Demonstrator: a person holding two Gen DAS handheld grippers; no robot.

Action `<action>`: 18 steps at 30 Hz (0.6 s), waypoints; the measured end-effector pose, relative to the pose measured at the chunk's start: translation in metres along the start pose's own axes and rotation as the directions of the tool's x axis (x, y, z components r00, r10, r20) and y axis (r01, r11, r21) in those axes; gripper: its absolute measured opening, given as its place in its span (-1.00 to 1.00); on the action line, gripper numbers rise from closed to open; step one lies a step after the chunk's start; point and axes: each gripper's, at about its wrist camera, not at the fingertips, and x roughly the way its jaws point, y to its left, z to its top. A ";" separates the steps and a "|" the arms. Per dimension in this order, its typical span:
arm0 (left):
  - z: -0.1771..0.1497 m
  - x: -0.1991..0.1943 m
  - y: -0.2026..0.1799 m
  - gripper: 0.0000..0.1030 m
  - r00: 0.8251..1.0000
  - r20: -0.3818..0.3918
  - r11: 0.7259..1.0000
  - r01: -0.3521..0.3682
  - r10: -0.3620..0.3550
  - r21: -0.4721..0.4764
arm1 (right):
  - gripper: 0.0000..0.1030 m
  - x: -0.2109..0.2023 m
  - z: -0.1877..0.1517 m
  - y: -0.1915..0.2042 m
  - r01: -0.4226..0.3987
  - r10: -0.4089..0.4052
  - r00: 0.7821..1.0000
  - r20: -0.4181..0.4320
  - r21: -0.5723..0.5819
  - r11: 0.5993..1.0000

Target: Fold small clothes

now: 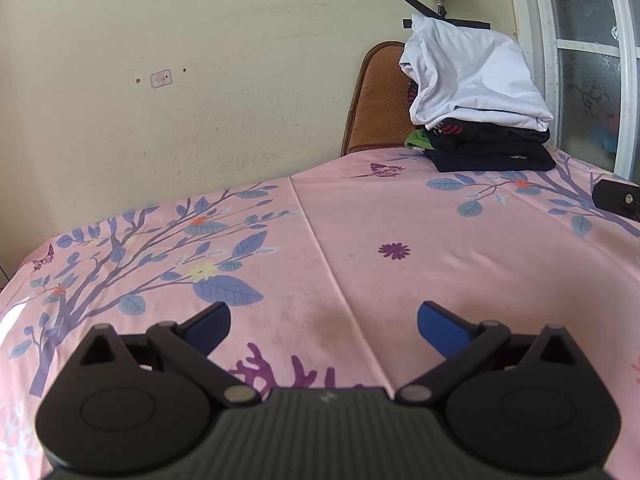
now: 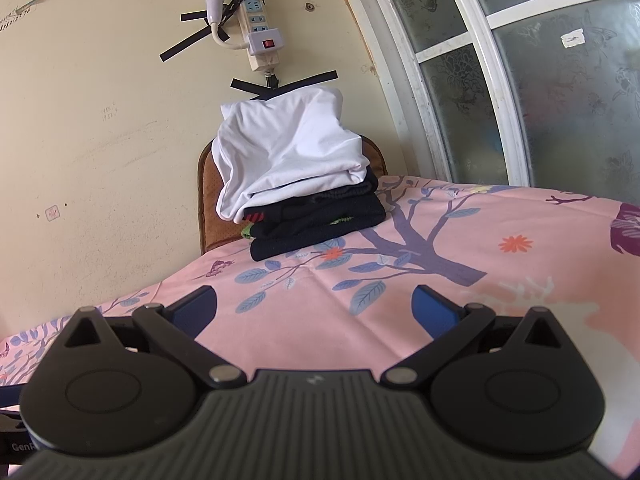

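Observation:
A stack of folded dark clothes (image 1: 492,150) (image 2: 316,222) sits at the far edge of the bed, with a white garment (image 1: 472,76) (image 2: 292,156) heaped on top of it. My left gripper (image 1: 324,320) hovers open over the pink floral sheet (image 1: 360,220), well short of the stack, with nothing between its blue fingers. My right gripper (image 2: 314,304) is also open and empty, closer to the stack and pointing at it. A black part of the right gripper (image 1: 616,198) shows at the right edge of the left wrist view.
A brown padded chair back (image 1: 378,100) (image 2: 210,208) stands behind the stack against the cream wall. A power strip (image 2: 258,32) and a bulb are taped to the wall above. A frosted window (image 2: 540,80) runs along the right side.

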 end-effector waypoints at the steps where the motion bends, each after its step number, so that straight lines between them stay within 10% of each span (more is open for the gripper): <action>1: 0.000 0.000 0.000 1.00 1.000 -0.001 1.000 0.001 -0.001 0.000 | 1.00 0.000 0.000 0.000 0.000 0.000 1.000 0.000 0.000 1.000; 18: -0.001 0.001 -0.001 1.00 1.000 -0.006 1.000 0.004 -0.003 0.012 | 1.00 0.000 0.000 0.000 -0.002 0.002 1.000 -0.001 0.000 1.000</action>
